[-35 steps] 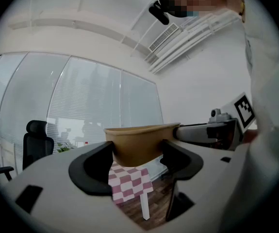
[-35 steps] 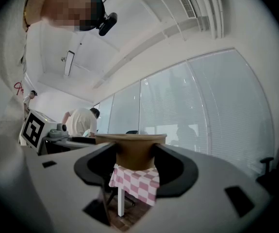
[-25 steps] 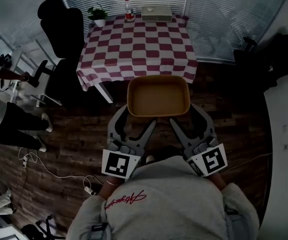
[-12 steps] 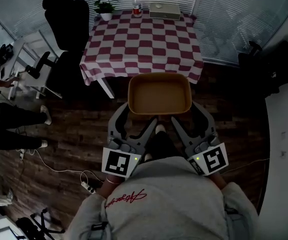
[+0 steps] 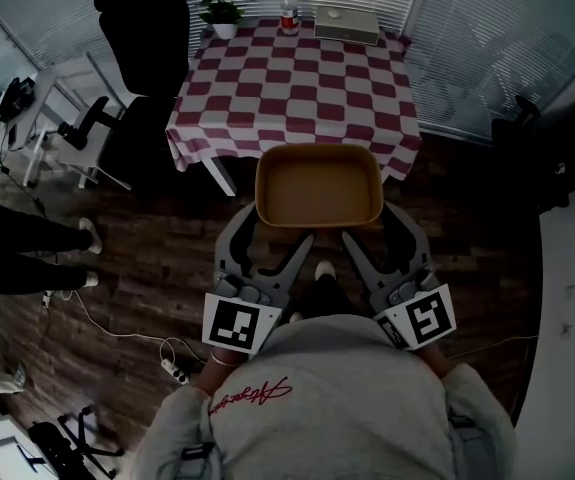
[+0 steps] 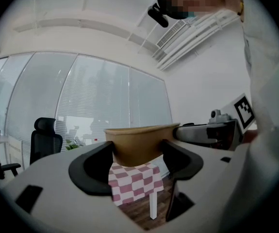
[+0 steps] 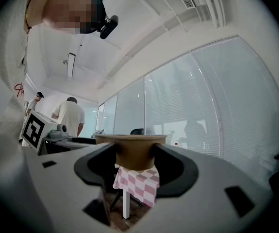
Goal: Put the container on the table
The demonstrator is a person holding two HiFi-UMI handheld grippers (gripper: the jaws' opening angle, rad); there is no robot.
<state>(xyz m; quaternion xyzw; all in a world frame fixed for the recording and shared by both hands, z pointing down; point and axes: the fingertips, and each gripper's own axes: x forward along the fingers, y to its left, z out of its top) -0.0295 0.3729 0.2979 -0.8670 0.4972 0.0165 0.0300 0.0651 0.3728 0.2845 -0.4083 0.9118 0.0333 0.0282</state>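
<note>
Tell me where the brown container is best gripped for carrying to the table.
By its two near corners, one gripper on each, coming level from the near side. The container is a wide, shallow tub with rounded corners, so each seats between jaws under the rim. The left gripper and right gripper hold it so.

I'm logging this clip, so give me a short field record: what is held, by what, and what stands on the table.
held: tan container, empty, level
left gripper: shut on its near left corner
right gripper: shut on its near right corner
place: in the air by the near edge of the checked table, not set down
table's far edge: potted plant, bottle, flat box
</note>
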